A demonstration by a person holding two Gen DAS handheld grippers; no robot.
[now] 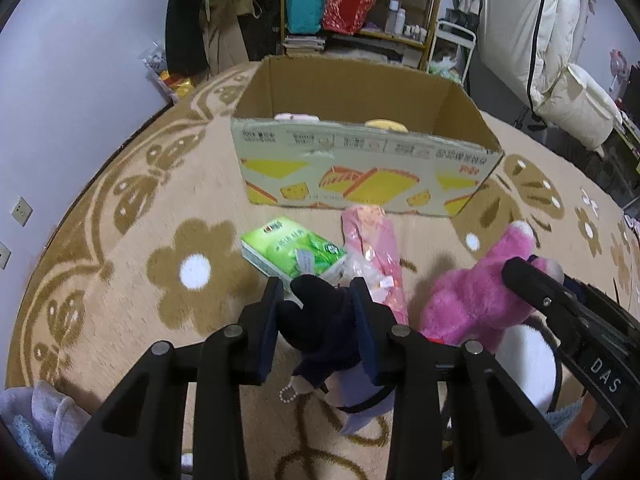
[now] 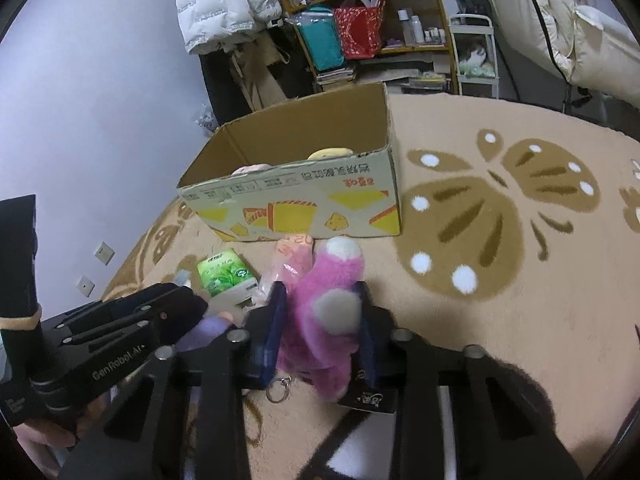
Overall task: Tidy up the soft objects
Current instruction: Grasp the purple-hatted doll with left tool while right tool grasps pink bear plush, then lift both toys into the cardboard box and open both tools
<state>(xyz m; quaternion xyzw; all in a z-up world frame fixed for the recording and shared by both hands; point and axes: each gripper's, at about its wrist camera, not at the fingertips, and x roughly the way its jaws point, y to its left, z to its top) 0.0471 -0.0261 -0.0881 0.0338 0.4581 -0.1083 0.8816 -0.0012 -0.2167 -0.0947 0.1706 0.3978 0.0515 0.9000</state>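
Observation:
My left gripper (image 1: 318, 294) is shut on a dark navy and lilac plush toy (image 1: 324, 332), which hangs between the pads above the rug with a bead chain below it. My right gripper (image 2: 322, 296) is shut on a pink plush toy (image 2: 326, 320) with white ears and a key ring; the same pink plush toy (image 1: 472, 296) shows to the right in the left wrist view. An open cardboard box (image 1: 360, 168) stands ahead on the rug, also seen as the box (image 2: 304, 204) in the right wrist view, with a pink soft item (image 1: 296, 117) and a yellow one (image 1: 386, 125) inside.
A green tissue pack (image 1: 294, 254) and a pink plastic-wrapped packet (image 1: 374, 256) lie on the beige patterned rug (image 1: 160, 208) in front of the box. A shelf (image 1: 360, 4), hanging clothes and white bedding (image 1: 552, 40) stand behind. A lilac cloth (image 1: 44, 420) lies at lower left.

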